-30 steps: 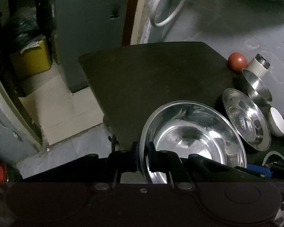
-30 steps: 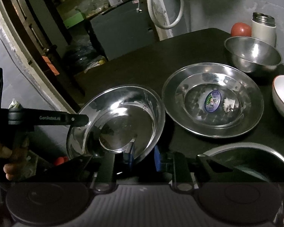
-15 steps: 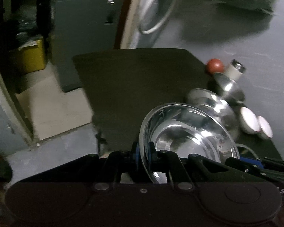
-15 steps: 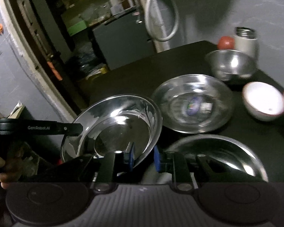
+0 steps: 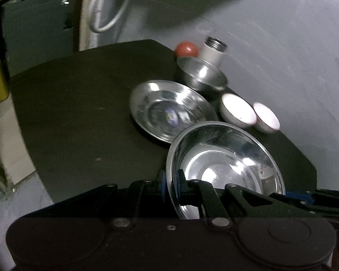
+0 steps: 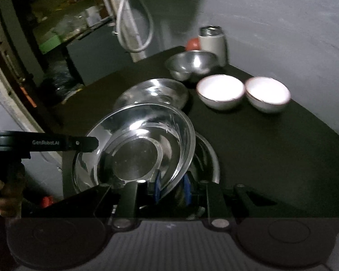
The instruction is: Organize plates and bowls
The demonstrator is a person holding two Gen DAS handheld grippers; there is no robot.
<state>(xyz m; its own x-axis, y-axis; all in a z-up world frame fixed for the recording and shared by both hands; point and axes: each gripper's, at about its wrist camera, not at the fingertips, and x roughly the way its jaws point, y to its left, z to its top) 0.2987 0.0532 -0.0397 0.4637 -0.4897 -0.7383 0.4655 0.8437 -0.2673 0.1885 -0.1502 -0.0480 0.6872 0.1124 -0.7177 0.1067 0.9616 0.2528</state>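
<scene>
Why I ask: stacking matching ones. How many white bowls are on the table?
2. One white bowl sits beside the small steel bowl; the other white bowl sits just right of it. None looks hidden.

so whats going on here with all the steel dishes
A person is sorting dishes on a dark table with two handheld grippers. The left gripper and the right gripper both clamp the rim of one large shiny steel bowl, holding it tilted above another steel dish on the table. Behind sit a flat steel plate, a smaller steel bowl, two white bowls side by side, a white flask and a red ball.
</scene>
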